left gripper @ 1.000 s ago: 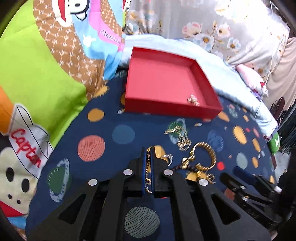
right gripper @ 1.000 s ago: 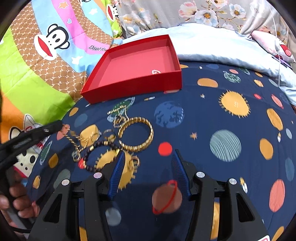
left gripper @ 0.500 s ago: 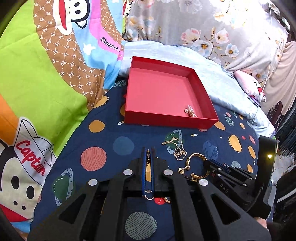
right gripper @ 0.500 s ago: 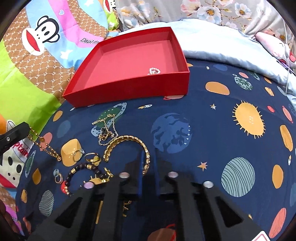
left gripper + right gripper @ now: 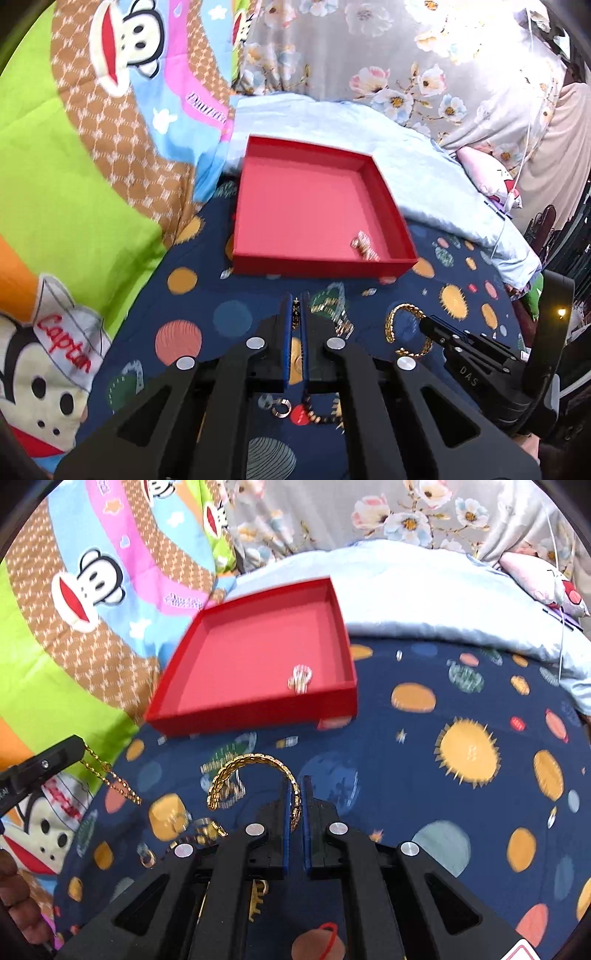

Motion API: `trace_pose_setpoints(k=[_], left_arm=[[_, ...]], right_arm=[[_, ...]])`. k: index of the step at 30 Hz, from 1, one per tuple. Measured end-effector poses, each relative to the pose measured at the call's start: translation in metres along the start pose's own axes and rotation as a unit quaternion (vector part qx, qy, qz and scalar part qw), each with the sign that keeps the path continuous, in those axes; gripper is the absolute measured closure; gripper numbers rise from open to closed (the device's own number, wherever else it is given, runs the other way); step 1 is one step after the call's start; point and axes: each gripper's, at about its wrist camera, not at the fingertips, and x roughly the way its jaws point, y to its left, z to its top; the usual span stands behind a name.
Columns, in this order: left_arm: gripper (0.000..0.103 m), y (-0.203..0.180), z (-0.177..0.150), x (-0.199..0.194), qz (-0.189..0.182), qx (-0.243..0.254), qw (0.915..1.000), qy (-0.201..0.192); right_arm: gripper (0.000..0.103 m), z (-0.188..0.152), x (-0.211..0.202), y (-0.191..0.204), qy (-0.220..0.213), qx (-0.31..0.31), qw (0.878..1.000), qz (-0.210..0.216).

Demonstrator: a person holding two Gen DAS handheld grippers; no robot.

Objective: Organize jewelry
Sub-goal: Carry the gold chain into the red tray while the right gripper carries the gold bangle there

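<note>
Carrying jewelry toward the red tray (image 5: 255, 716) lying far ahead on the bed: right gripper (image 5: 294, 805) clamping a gold bracelet (image 5: 240, 771), left gripper (image 5: 294, 317) pinching a gold chain (image 5: 110, 779), tray sitting nearer the left.

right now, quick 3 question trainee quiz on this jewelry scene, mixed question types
1. True or false: the red tray is empty.
2. What does the right gripper hold? A) gold bangle B) dark bead bracelet C) nothing
3. What hangs from the left gripper?

Key:
1. False, one small sparkly piece lies in it.
2. A, its jaws are shut on the bangle's band.
3. A thin gold chain, pinched between its fingers and dangling above the bedspread.
</note>
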Motion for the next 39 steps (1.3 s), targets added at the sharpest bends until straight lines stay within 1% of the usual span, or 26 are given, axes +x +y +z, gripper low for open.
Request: trace_pose_setpoints(k=[4, 7, 9, 15, 18, 20, 24, 31, 37, 39], left_arm=[[0.100, -0.010, 0.024, -0.003, -0.010, 0.011, 0.9997, -0.018], [0.100, -0.018, 0.045, 0.000, -0.018, 0.020, 0.9992, -0.030], [0.100, -0.022, 0.055, 0.003, -0.017, 0.029, 0.9987, -0.038], [0.100, -0.033, 0.096, 0.034, -0.009, 0.048, 0.9971, -0.058], [0.100, -0.030, 0.111, 0.050, -0.013, 0.046, 0.9971, -0.059], [0.100, -0.027, 0.121, 0.064, -0.011, 0.043, 0.9973, -0.058], [0.100, -0.020, 0.137, 0.094, -0.008, 0.037, 0.9980, -0.051], [0.100, -0.012, 0.148, 0.139, 0.005, 0.038, 0.9987, -0.033], [0.100, -0.004, 0.151, 0.171, 0.017, 0.035, 0.9991, -0.018], [0.099, -0.002, 0.152, 0.179, 0.026, 0.037, 0.9988, -0.017]], right_arm=[[0.099, 0.025, -0.008, -0.005, -0.019, 0.000, 1.000, 0.003], [0.099, 0.043, -0.009, -0.007, -0.030, -0.004, 1.000, 0.001], [0.099, 0.057, -0.006, -0.008, -0.038, -0.006, 0.999, 0.000], [0.099, 0.100, 0.016, -0.008, -0.049, -0.010, 0.999, 0.003], [0.099, 0.117, 0.032, -0.006, -0.048, -0.011, 0.999, 0.009], [0.099, 0.127, 0.046, -0.002, -0.049, -0.018, 0.999, 0.004], [0.099, 0.141, 0.072, 0.002, -0.041, -0.023, 0.999, 0.003], [0.099, 0.155, 0.124, 0.002, -0.013, -0.012, 1.000, 0.001], [0.099, 0.158, 0.150, 0.004, 0.002, -0.011, 1.000, -0.003], [0.096, 0.159, 0.153, 0.006, 0.005, -0.014, 1.000, -0.002]])
